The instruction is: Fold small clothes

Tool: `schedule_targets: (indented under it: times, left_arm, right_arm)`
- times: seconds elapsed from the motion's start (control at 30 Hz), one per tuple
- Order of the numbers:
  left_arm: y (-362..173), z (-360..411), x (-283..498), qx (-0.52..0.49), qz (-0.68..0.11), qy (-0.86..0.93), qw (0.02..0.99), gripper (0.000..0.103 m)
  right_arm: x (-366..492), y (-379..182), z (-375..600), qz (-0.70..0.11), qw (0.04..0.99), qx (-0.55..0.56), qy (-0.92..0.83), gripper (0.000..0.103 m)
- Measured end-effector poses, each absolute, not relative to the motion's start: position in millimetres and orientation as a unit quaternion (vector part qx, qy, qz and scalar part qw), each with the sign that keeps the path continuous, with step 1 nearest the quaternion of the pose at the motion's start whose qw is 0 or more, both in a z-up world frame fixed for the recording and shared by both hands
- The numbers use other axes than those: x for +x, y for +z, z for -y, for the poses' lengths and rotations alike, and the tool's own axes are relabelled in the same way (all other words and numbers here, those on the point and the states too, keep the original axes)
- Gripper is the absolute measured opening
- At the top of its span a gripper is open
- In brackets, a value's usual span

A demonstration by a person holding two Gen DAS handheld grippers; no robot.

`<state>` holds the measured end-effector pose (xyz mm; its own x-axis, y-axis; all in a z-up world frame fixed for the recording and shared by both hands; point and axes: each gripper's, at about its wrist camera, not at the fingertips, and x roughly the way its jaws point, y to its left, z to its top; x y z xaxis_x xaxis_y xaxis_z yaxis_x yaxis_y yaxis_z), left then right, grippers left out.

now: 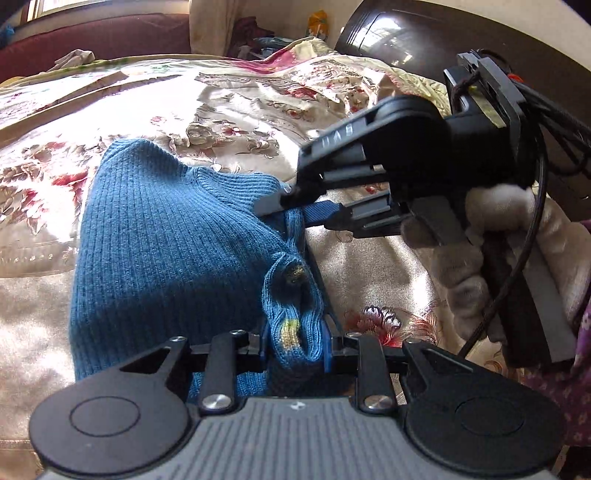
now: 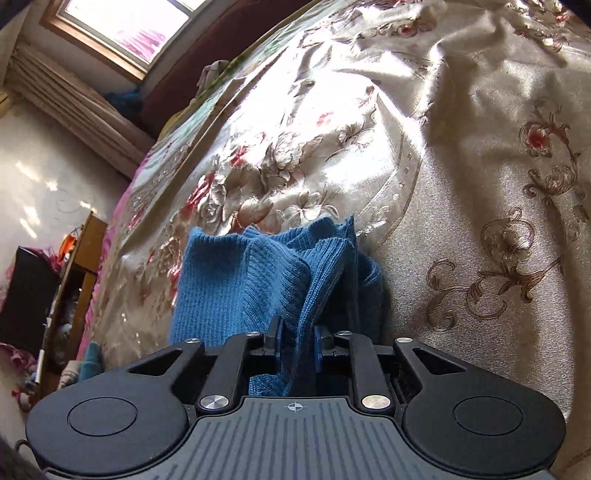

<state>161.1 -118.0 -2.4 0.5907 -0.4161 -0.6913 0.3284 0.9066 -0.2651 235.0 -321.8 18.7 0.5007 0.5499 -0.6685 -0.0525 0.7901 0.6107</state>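
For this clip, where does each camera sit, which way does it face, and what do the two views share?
Left wrist: on the left gripper, looking along its fingers over the blue knit sweater on the floral bedspread; the right gripper and gloved hand show.
Right wrist: on the right gripper, facing the bedspread and window.
Shared: sweater and bedspread.

The left gripper (image 1: 295,350) pinches the blue ribbed knit sweater (image 1: 166,240); the right gripper (image 1: 306,206) clamps its edge above the floral satin bedspread (image 1: 221,99).

Floral satin bedspread (image 2: 461,155) (sunlit), window (image 2: 122,26) — perhaps a wooden shelf (image 2: 79,266).
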Motion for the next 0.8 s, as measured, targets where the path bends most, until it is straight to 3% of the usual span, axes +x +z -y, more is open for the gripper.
schedule_targets:
  times: [0.1,0.23,0.3,0.4,0.63,0.8]
  left_arm:
    - [-4,117,161,-0.054,-0.402,-0.210,0.890,0.030]
    - [-5,120,164,-0.050,-0.403,-0.209,0.890,0.030]
    - [-4,120,165,-0.049,-0.402,-0.209,0.890,0.030]
    - [2,120,163,-0.055,-0.392,-0.213,0.893,0.030]
    - [-4,135,163,-0.032,-0.394,-0.231,0.889,0.030]
    - [-4,133,159,-0.026,-0.399,-0.239,0.885,0.031]
  right_arm:
    - [238,18,321,-0.461,0.822,0.277,0.187,0.037]
    - [242,17,311,-0.458,0.832,0.256,0.179,0.039]
    - [244,17,307,-0.460,0.838,0.242,0.167,0.024]
    - [243,21,308,-0.453,0.843,0.235,0.170,0.014]
    - [247,16,317,-0.452,0.851,0.218,0.155,0.013]
    - [240,14,323,-0.450,0.849,0.225,0.159,0.018]
